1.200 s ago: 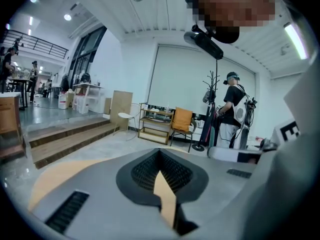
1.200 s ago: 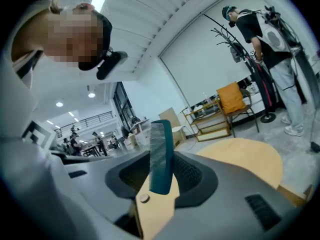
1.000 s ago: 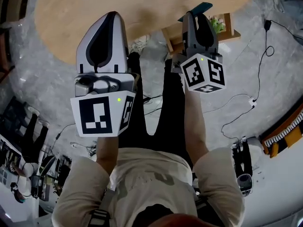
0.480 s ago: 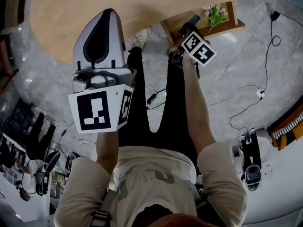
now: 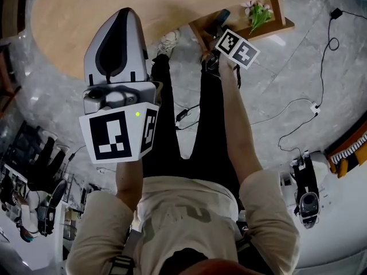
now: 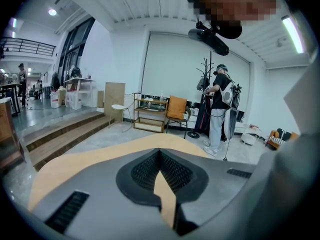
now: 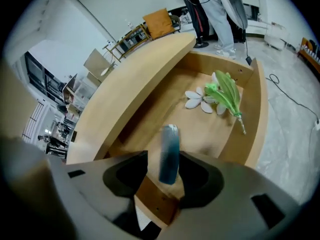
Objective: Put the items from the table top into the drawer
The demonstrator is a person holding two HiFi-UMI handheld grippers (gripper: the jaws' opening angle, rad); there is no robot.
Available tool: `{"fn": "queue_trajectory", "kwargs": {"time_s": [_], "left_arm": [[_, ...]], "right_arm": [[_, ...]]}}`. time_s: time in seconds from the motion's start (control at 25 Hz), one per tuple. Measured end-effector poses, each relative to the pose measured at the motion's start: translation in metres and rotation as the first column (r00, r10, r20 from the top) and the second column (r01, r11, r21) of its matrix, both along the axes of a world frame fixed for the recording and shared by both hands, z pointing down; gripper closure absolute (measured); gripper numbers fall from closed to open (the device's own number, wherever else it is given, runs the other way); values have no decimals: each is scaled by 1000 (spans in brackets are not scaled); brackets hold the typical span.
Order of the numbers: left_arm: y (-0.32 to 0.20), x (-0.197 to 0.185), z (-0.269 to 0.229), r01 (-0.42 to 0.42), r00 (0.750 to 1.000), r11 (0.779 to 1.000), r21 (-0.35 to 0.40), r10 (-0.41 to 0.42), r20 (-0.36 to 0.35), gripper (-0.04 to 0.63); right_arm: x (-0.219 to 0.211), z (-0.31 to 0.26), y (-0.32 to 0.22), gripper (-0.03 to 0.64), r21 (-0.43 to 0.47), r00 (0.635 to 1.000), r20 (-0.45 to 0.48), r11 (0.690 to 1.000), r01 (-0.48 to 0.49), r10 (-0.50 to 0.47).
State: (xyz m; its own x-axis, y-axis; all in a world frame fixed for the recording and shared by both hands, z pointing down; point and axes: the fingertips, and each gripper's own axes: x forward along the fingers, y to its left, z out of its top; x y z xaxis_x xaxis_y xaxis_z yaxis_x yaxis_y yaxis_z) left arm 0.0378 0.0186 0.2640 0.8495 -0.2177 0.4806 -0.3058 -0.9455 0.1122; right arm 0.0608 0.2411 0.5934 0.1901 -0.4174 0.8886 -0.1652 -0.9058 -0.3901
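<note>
One blue comb (image 7: 169, 154) upright in the gap between the right claw's (image 7: 164, 160) parted jaws, which have just been opening, pads off it | beneath: near end of open wooden drawer (image 7: 255, 114) | farther in: green-and-white flower sprig (image 7: 222, 94) | left claw (image 6: 160, 154) closed, empty, above the surface (image 6: 75, 164)

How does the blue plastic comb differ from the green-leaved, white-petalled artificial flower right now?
The blue plastic comb sticks out lengthwise between the right gripper's jaws, which have just been opening; the artificial flower lies flat on the open wooden drawer's floor. The comb is one narrow blue strip; the flower spreads white petals and green leaves. Both are over the same drawer.
</note>
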Motion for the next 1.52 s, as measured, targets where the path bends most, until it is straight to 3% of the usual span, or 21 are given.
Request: {"fn": "queue_trajectory", "kwargs": {"time_s": [0.32,0.56,0.6,0.64,0.68,0.8,0.92,1.04,1.12,1.36,1.52], "left_arm": [[-3,-1,-2,2,1000,1000,-2,-2,0,588],[2,3,1,-1,1000,1000,-3,1,-3,588],[3,3,1,1,1000,1000,-2,-1,-3,588],[3,1,0,2,1000,1000,-2,-2,-4,588],[2,0,-2,4,1000,1000,-1,-4,-6,588],[0,-7,-8,13,1000,1000,3,-13,-13,588],[-5,-12,-12,29,999,1000,7,-29,-24,588],[-12,-16,-15,48,998,999,12,-47,-34,588],[-17,-20,-16,62,997,998,14,-61,-39,588],[-36,-28,-19,114,991,993,24,-112,-66,588],[-53,-31,-20,143,987,989,34,-140,-79,588]], "right_arm": [[1,-10,-4,434,6,1000,-15,1000,-14,14],[5,-13,0,437,-37,999,-45,999,16,-18],[9,-20,1,480,-70,996,-76,997,32,-37],[15,-32,1,595,-110,990,-126,992,56,-70],[22,-48,-4,612,-141,976,-189,986,86,-112],[43,-119,-38,612,-133,886,-412,976,170,-210],[63,-200,-81,612,-79,746,-625,969,233,-231],[71,-274,-116,612,-16,613,-764,956,293,-200],[70,-310,-132,612,22,549,-816,940,340,-179],[57,-351,-155,612,42,469,-864,901,432,-184],[48,-351,-173,612,37,458,-864,879,476,-211]]}}
